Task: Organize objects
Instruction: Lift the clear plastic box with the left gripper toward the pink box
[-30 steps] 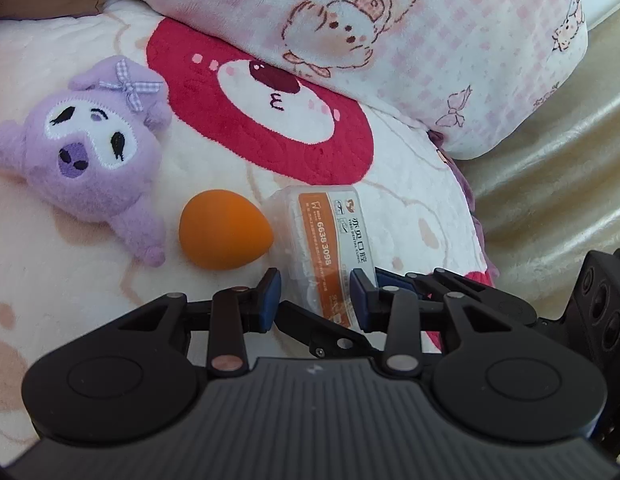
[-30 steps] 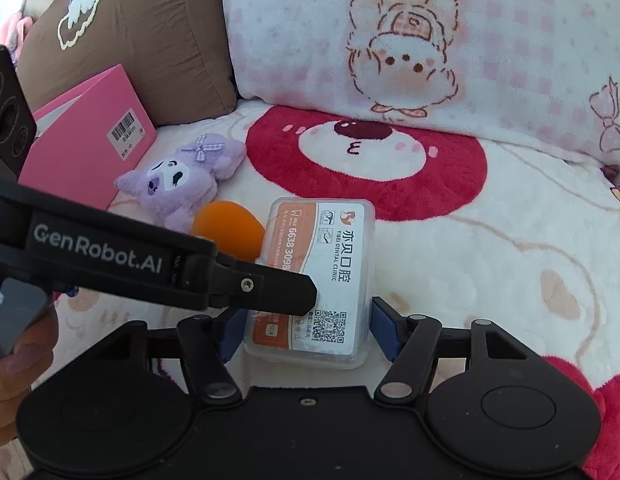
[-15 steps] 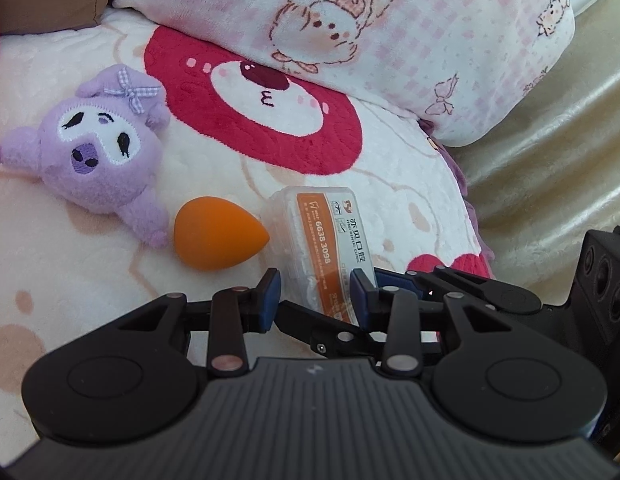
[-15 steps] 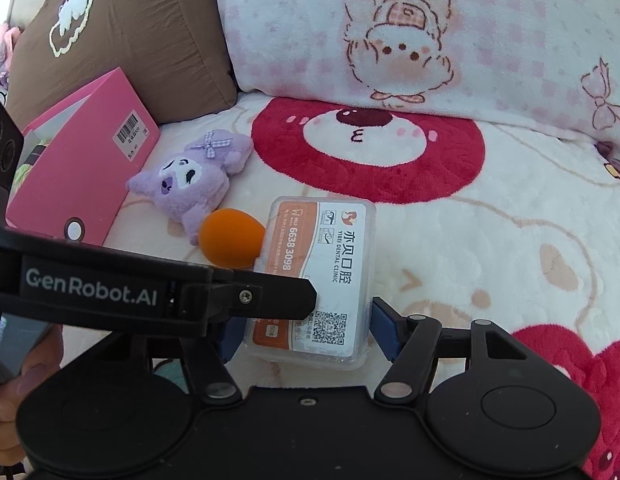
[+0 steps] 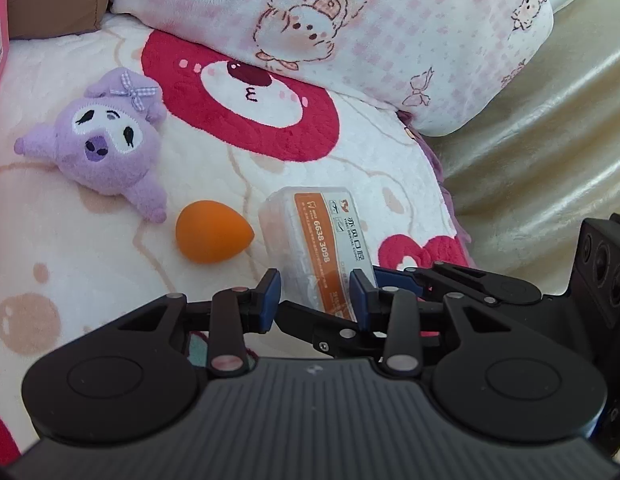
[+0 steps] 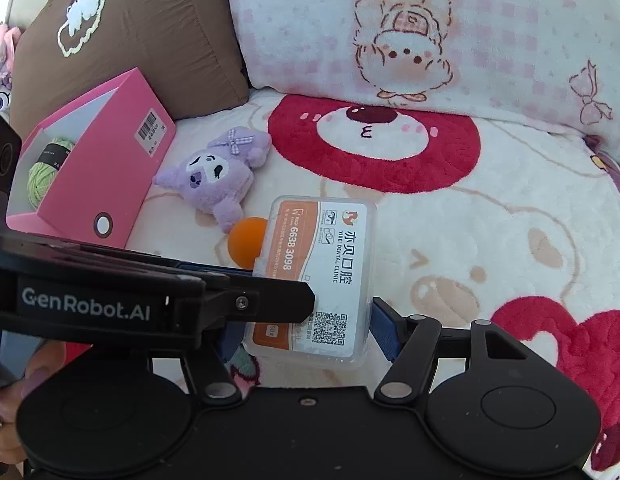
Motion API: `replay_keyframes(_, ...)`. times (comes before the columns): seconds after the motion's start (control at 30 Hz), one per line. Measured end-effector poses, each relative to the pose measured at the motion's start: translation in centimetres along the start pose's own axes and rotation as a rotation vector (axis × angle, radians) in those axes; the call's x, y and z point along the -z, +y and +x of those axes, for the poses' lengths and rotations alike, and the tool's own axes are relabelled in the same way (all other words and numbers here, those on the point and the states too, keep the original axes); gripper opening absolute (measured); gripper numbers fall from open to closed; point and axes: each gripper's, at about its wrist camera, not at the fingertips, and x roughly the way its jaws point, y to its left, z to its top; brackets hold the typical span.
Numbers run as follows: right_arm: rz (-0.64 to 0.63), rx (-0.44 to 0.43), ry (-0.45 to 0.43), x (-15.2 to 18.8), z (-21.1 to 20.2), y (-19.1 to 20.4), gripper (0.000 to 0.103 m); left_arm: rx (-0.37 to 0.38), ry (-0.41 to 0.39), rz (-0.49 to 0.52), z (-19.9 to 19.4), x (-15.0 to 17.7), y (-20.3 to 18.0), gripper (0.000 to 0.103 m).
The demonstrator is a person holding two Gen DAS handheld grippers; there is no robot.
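Sofa seat w/ cream plush blanket (image 6: 510, 216), red bear-face print. Pink-check bunny pillow (image 6: 450, 28) at back, brown cushion (image 6: 150, 28) to its left. Beige glossy sofa upholstery (image 5: 550, 160) at right. Bright daylight.

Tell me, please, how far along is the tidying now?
Done: the green yarn ball already sits in the pink box. In hand: the left tool and the right tool both grip the clear dental box. Left: the purple plush and the orange sponge lie loose on the blanket.
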Motion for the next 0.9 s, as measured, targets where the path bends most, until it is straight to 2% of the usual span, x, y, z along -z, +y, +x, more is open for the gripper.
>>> replay_keyframes(0.13, 0.013, -0.008, 0.028, 0.3, -0.8, 0.2, 0.069, 0.004, 0.029, 0.002, -0.6, 0.4, -0.4, 0.036)
replay_keyframes(0.23, 0.057, -0.025, 0.047, 0.8, -2.0, 0.3, 0.069, 0.037, 0.052, -0.021, -1.4, 0.9, -0.4, 0.034)
replay_keyframes(0.57, -0.012, -0.050, -0.018, 1.4, -6.4, 3.3, 0.069, 0.066, 0.033, -0.006, -6.4, 1.9, -1.8, 0.034)
replay_keyframes(0.9, -0.054, -0.116, -0.009, 1.9, -8.7, 6.6, 0.070, -0.005, 0.016, 0.047, -11.6, 3.6, -2.8, 0.034)
